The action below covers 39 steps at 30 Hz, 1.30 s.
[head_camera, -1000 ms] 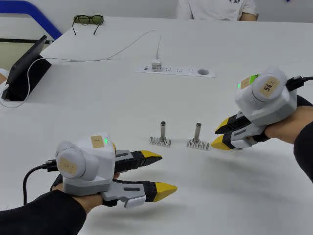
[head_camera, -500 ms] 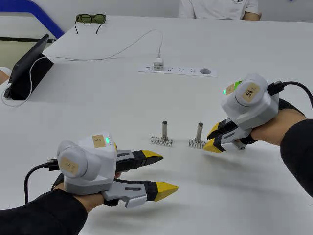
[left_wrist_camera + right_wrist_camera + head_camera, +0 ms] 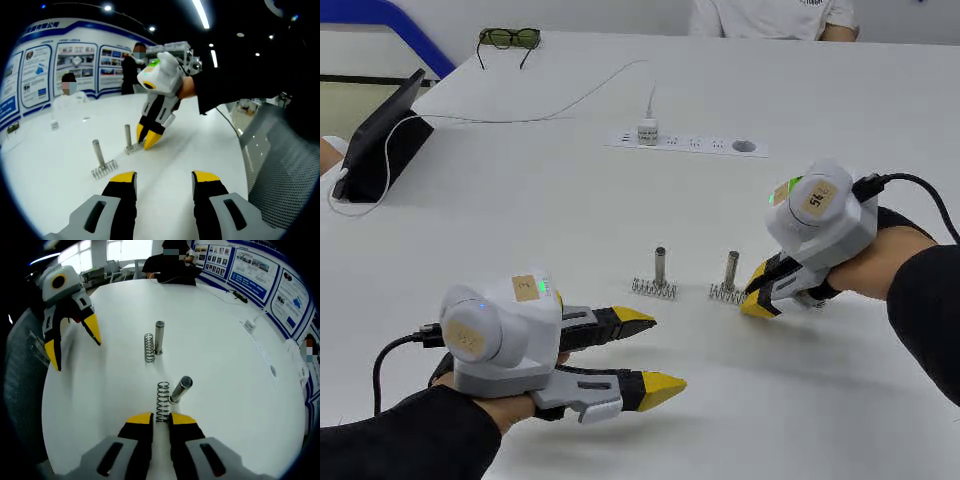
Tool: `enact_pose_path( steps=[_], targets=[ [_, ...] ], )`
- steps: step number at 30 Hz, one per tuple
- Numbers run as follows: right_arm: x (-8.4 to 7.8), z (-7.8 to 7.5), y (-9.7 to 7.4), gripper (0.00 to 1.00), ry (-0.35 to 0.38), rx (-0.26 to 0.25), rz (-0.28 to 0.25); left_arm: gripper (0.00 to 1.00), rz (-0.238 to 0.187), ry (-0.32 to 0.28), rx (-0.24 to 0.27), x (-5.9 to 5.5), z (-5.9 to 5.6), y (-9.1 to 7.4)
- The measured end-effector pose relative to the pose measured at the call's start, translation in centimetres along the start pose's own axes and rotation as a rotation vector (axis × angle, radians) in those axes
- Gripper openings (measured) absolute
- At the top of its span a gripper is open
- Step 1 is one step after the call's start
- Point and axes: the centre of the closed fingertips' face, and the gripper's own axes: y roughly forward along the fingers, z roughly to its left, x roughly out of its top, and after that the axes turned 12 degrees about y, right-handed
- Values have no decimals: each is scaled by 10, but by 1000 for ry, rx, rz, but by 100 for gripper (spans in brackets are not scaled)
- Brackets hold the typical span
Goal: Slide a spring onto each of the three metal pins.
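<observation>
— What's the head view giving us?

— The left gripper (image 3: 660, 352) is low by the near edge of the desk (image 3: 520, 220), its jaws spread wide. Out in the middle of the desk two metal pins stand upright, the left-hand pin (image 3: 660, 265) and the right-hand pin (image 3: 731, 269). Each has a spring lying flat at its foot on the near side, the left-hand spring (image 3: 651, 289) and the right-hand spring (image 3: 725, 294). The right gripper (image 3: 756, 298) is down at the right end of the right-hand spring, its tips nearly together. A power strip (image 3: 690, 143) lies toward the far edge.

— And the left gripper view?

— Its own yellow-tipped jaws are wide apart over bare desk. Ahead, the left-hand pin and its spring sit closer. Beyond them the right gripper points down just beside the right-hand pin.

— Right gripper view?

— The right-hand spring runs straight away from the camera, touching the base of its pin. The spring's near end sits in the narrow gap between the jaws. I can't tell whether they're actually pinching it. Farther off, the left-hand spring lies just beside its pin, and the left gripper hangs open near the desk's edge.
</observation>
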Motion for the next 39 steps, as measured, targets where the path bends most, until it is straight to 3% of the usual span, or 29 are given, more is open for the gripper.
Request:
enact_pose_path(
  steps=[15, 26, 39],
  targets=[
    [-2, 10, -8, 12, 3, 24, 7, 44, 1, 5, 0, 2, 1, 0],
    [2, 40, -30, 12, -73, 57, 0, 44, 0, 16, -13, 6, 1, 4],
    [4, 68, -40, 12, -150, 102, 3, 45, 0, 42, -46, 12, -2, 12]
  ],
)
